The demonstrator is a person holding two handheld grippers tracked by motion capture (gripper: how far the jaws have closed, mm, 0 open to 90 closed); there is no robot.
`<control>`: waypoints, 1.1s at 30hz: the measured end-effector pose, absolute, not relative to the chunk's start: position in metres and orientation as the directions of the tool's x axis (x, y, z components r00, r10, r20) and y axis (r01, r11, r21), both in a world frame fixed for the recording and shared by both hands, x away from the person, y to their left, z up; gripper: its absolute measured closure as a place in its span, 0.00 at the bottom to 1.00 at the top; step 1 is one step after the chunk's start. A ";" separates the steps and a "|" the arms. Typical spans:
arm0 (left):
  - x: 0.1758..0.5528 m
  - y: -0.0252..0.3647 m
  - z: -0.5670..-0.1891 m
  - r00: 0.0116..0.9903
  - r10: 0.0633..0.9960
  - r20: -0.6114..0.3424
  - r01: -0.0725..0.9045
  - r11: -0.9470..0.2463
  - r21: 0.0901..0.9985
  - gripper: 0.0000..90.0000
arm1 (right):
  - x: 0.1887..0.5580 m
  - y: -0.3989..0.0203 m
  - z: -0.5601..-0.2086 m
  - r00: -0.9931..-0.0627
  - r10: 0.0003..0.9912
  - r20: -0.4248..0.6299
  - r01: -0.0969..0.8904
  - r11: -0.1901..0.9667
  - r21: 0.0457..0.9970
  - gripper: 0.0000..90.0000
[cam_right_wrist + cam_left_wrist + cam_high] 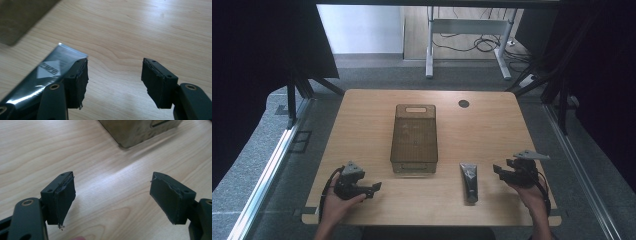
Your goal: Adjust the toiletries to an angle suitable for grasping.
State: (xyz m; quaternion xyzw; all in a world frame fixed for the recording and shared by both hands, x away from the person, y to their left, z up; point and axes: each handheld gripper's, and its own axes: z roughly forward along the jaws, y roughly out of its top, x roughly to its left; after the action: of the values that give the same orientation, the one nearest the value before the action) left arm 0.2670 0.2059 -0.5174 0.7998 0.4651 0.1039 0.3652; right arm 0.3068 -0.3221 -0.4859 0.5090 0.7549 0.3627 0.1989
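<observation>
Grippers number two: left gripper (374, 188) and right gripper (498, 170) both gape, grasping nothing; one tube (470, 180) lies at nine o'clock of the right gripper, one basket (414, 135) at twelve.

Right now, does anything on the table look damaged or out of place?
The claw pads look frayed at their edges in both gripper views. The tube lies flat beside the basket; nothing is spilled.

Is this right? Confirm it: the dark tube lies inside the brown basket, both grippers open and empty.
Not quite. The dark tube lies on the table, right of the brown basket, as the high view shows. Both the left gripper and right gripper are open and empty.
</observation>
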 end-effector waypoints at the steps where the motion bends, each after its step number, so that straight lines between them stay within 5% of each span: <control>1: 0.266 0.206 -0.518 0.541 0.822 -0.177 0.672 -0.297 0.678 0.23 | 0.307 -0.322 -0.487 -0.405 0.911 0.075 0.626 0.217 0.749 0.44; 4: 0.267 0.207 -0.519 0.538 0.824 -0.177 0.675 -0.295 0.677 0.23 | 0.309 -0.323 -0.491 -0.420 0.904 0.083 0.636 0.228 0.737 0.45; 11: 0.271 0.211 -0.517 0.541 0.825 -0.162 0.665 -0.302 0.683 0.23 | 0.307 -0.323 -0.495 -0.401 0.911 0.097 0.649 0.208 0.732 0.67; 17: 0.267 0.215 -0.513 0.541 0.823 -0.172 0.654 -0.283 0.702 0.23 | 0.298 -0.309 -0.477 -0.477 0.877 0.061 0.606 0.278 0.745 0.79; 33: 0.263 0.197 -0.505 0.596 0.791 -0.140 0.607 -0.329 0.724 0.24 | 0.307 -0.255 -0.477 -0.613 0.787 0.073 0.647 0.446 0.618 0.99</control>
State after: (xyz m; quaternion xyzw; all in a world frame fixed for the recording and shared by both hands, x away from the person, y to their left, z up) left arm 0.2625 0.1974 -0.5048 0.8064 0.4331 0.1196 0.3845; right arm 0.3075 -0.2554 -0.4770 0.4254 0.8428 0.3099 0.1128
